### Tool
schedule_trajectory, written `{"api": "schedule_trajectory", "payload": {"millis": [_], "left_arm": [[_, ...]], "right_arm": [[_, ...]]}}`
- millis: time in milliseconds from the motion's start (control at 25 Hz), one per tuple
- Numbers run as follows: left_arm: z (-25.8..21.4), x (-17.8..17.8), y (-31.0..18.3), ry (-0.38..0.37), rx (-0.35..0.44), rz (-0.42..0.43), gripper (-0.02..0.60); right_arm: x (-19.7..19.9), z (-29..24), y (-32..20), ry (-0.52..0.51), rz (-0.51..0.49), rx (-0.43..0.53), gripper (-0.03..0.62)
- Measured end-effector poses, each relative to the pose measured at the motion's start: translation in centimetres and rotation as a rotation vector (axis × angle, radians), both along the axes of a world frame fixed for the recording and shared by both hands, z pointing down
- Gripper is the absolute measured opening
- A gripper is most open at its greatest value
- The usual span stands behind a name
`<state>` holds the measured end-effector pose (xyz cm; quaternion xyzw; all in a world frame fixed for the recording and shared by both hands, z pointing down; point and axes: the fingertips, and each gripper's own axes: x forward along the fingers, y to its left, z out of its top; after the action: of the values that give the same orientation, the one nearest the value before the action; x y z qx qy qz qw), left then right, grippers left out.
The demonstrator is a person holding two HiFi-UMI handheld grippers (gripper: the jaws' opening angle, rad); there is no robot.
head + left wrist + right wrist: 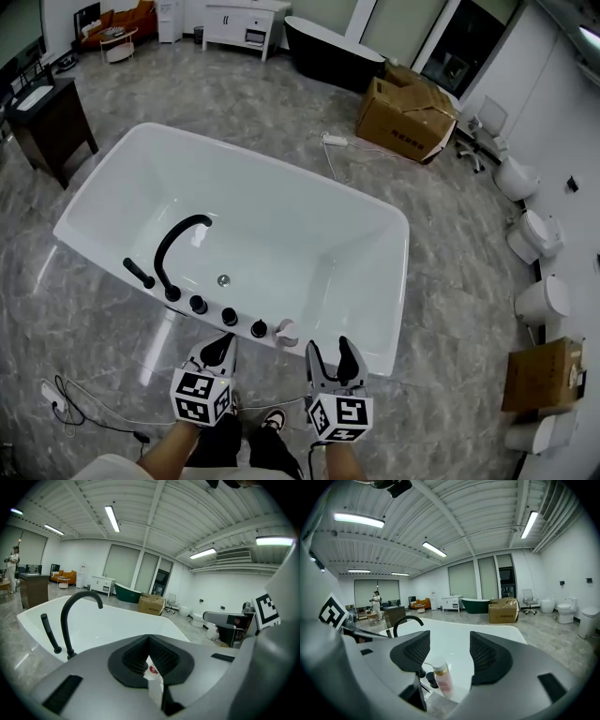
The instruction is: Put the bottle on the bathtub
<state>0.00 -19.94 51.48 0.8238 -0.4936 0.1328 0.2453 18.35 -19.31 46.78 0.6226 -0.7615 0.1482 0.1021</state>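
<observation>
Shows the bottle standing free on the bathtub, on the flat deck along the near rim, toward the right-hand corner, just beside the right end of the row of black knobs. Rests the base on the one level strip that looks broad enough to carry it, the basin beyond being sloped. Reads, on that footing, as a placement already made.

Points the capped end up: long axis vertical, pale pink body below, lighter cap above, no lean apparent in the right gripper view.

Places the black spout further left on the same rim, arching over the basin.

Finds the right gripper just short of the rim, jaws spread wide and holding nothing. Lines the bottle up ahead of the gap yet apart from both pads, presumably so as to leave it undisturbed.

Finds the left gripper alongside, likewise off the tub, jaws pressed together on nothing.
</observation>
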Motion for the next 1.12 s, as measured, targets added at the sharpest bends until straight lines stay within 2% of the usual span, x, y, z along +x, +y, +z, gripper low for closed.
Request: {"api": "schedule_trajectory", "payload": {"millis": [320,400,640,840,960,1000,1120], "left_arm": [[-3.0,0.6,-0.3,0.010,0.053,0.029,0.003],[-3.9,0.5,-0.5,0.013,0.069,0.034,0.003],[-6.8,0.2,-1.6,0.044,0.123,0.053,0.003],[-8.6,0.3,-2.6,0.036,0.159,0.083,0.003],[-9.4,0.5,-3.1,0.042,0.173,0.103,0.003],[-9.5,0.6,-3.3,0.047,0.177,0.107,0.003],[-10.1,0.9,-3.9,0.063,0.192,0.108,0.003]], "right_arm": [[1.7,-3.4,0.6,-0.027,0.080,0.023,0.273],[2.0,-4.6,0.8,-0.022,0.095,0.037,0.236],[2.8,-7.6,1.6,-0.031,0.165,0.089,0.213],[3.6,-9.0,2.1,-0.009,0.247,0.102,0.155],[3.9,-9.4,2.5,0.009,0.294,0.089,0.096],[4.0,-9.4,2.6,0.017,0.304,0.084,0.065],[4.3,-9.6,2.8,0.049,0.320,0.068,0.035]]}}
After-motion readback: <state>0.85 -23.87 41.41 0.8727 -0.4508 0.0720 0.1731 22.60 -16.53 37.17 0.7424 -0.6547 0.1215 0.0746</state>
